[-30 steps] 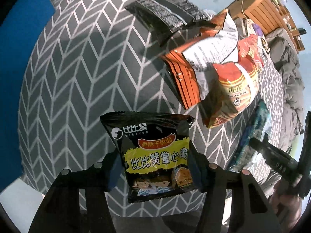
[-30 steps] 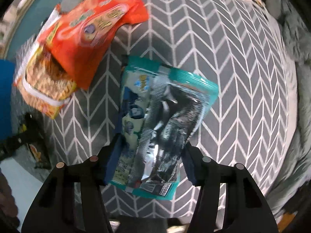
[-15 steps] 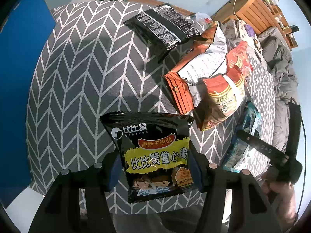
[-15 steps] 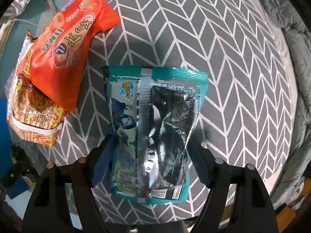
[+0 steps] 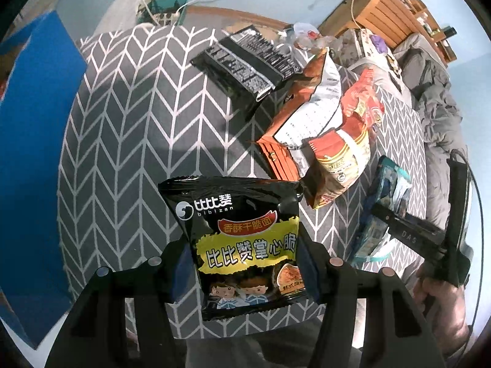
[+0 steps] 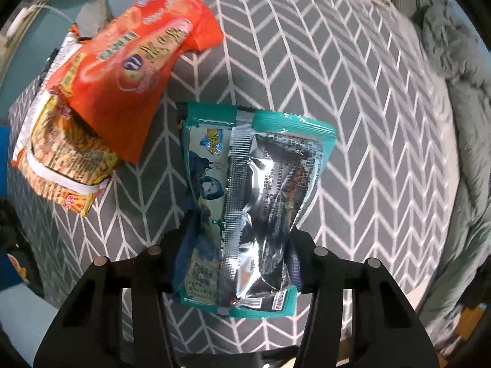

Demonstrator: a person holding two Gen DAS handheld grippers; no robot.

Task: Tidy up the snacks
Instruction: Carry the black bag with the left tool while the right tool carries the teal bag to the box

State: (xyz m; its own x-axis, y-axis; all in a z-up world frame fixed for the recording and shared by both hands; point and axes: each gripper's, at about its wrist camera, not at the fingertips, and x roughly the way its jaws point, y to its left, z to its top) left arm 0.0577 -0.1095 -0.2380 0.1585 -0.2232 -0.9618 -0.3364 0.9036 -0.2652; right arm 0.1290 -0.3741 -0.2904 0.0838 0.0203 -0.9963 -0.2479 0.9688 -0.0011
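My left gripper [image 5: 242,263] is shut on a black and yellow snack packet [image 5: 242,233] and holds it above the grey chevron cloth [image 5: 129,128]. My right gripper [image 6: 237,251] is shut on a teal and silver snack packet [image 6: 254,208], back side up, held above the cloth [image 6: 368,122]. That packet and the right gripper also show in the left wrist view [image 5: 383,208] at the right. An orange bag [image 6: 135,58] lies over a noodle packet [image 6: 61,156] on the cloth. A black packet [image 5: 245,61] lies at the far side.
A blue panel [image 5: 27,153] stands at the left of the cloth. A wooden shelf [image 5: 389,3] and a grey blanket [image 5: 435,86] lie beyond the cloth at the right. A white cable [image 5: 214,0] runs across the floor.
Both grippers have risen with their packets, so the cloth looks smaller and further away. The right packet has turned more upright in its view.
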